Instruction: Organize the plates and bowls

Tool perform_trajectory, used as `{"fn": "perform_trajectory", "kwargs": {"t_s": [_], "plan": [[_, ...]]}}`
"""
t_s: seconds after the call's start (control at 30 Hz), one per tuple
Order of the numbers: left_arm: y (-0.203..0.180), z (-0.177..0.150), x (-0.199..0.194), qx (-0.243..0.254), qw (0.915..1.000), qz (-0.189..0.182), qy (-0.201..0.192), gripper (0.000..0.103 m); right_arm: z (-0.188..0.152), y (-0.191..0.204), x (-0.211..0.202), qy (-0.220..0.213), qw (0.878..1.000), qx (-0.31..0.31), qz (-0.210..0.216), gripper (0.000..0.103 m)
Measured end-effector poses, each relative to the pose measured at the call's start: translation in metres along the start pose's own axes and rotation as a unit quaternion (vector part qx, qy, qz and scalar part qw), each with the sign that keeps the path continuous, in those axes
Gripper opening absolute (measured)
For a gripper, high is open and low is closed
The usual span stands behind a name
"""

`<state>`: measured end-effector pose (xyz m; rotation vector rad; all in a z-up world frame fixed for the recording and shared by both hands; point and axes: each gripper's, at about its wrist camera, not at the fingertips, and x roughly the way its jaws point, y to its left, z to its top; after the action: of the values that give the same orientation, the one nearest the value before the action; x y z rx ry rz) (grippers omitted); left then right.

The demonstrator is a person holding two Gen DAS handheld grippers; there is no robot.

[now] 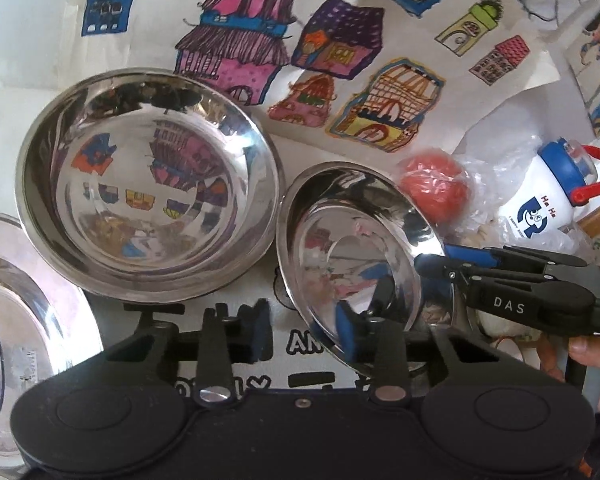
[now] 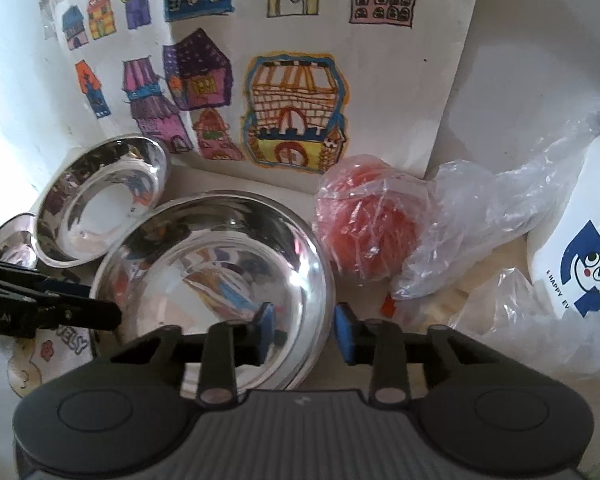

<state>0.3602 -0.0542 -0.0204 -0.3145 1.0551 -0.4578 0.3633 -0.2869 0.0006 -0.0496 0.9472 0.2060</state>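
Fingers of the right gripper (image 2: 305, 324) straddle the right-hand rim of the small bowl (image 2: 216, 280): one blue pad sits inside the basin and the other outside the wall. The left camera shows the same small bowl (image 1: 360, 256) tipped up on its lower edge, with those fingers pinching its right rim. So I judge it clenched and carried, not just bracketed.

The left gripper (image 1: 302, 330) has its pads parted, with printed worktop (image 1: 300, 344) showing between them. Its right pad is just beside the small bowl's lower rim. Whether it touches I cannot tell, because mirror reflections confuse that edge.

The coming move turns on where the big bowl lies from the held one. In the left view the big bowl (image 1: 148, 184) fills the centre left of the frame and sits flat and mouth up. Its right rim is just beside the small bowl's left rim. In the right view the big bowl (image 2: 100, 208) lies to the upper left, beyond the held bowl.

Nesting the two would therefore mean carrying the small bowl across toward that side and levelling it from its tilt. The right hand has the load, while the free left fingers are nearer the big bowl and could steady it.

A steel plate (image 1: 20, 300) lies at the lower left edge of the left view, and a bagged red ball (image 2: 364, 224) lies to the right, away from that path.
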Motion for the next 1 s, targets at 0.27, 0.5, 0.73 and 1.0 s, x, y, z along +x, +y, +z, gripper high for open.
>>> {"fn": "perform_trajectory", "kwargs": {"t_s": [0.27,0.5,0.73,1.0], "plan": [[0.002,0.002,0.003,-0.014,0.9998,-0.014,0.001,0.015,-0.002,-0.004,0.01,0.014,1.0,0.007,-0.003,0.02],[0.005,0.001,0.003,-0.029,0.9996,-0.004,-0.002,0.012,-0.007,-0.003,0.005,0.007,1.0,0.014,0.004,0.017],[-0.004,0.005,-0.006,-0.023,0.9997,0.0,-0.012,0.011,-0.002,-0.005,-0.01,-0.012,1.0,0.023,-0.001,0.016],[-0.013,0.024,-0.029,-0.019,0.9993,0.004,-0.032,0.01,0.01,-0.004,-0.028,-0.028,0.999,0.043,0.006,0.016]]}}
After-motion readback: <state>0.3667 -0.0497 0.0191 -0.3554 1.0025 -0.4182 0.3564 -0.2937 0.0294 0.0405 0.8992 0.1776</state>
